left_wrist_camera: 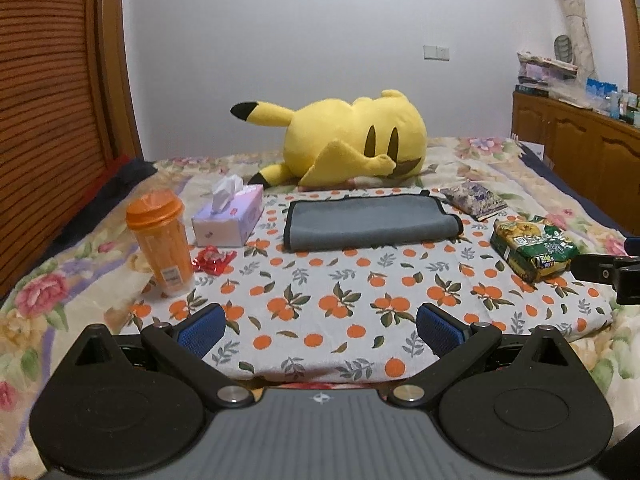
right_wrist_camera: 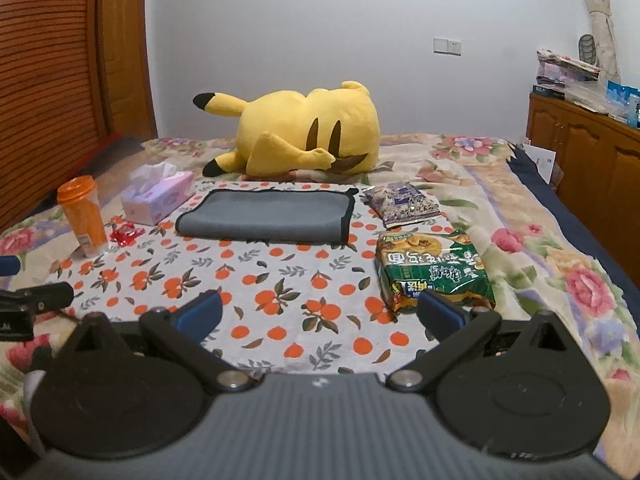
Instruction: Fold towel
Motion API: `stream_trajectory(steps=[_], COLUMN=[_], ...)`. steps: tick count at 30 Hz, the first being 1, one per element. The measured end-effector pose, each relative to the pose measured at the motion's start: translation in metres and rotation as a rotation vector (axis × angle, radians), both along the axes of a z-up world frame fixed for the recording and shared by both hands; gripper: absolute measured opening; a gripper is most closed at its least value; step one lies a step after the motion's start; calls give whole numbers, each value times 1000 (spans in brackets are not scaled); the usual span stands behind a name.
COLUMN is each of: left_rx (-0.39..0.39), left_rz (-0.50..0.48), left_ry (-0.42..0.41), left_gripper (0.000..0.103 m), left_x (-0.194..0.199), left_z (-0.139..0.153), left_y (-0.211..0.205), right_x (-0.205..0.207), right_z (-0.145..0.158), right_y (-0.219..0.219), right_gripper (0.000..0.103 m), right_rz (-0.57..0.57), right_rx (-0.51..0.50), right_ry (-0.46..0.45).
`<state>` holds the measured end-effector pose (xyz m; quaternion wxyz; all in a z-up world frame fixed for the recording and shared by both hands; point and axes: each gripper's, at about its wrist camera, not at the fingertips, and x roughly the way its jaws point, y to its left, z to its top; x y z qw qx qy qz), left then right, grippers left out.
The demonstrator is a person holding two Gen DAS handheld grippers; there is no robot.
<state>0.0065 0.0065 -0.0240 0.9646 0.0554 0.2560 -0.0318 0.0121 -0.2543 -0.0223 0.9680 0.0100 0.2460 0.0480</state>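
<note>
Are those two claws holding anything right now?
No. The left gripper and right gripper are both open and empty; the towel lies untouched beyond them.

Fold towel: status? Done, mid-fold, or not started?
Looks at least partly done: the grey towel lies doubled over on the orange-print cloth, layered edges showing at its right end. Nothing in hand: left gripper and right gripper are both open, short of the towel. Whether another fold is left, I can't tell.
</note>
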Motion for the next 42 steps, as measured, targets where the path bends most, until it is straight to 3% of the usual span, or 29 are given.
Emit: stream_trajectory(steps=[42], left_rx=[3], left_rz=[-5], left_ry=[-147], left_gripper=[103], left_x=[-15], left_z=[15], left_y=[1], right_x=[-15], right_z=[11], right_y=[-5], right_gripper=[103], right_rz=[-28], right_rx=[3], right_ry=[-143])
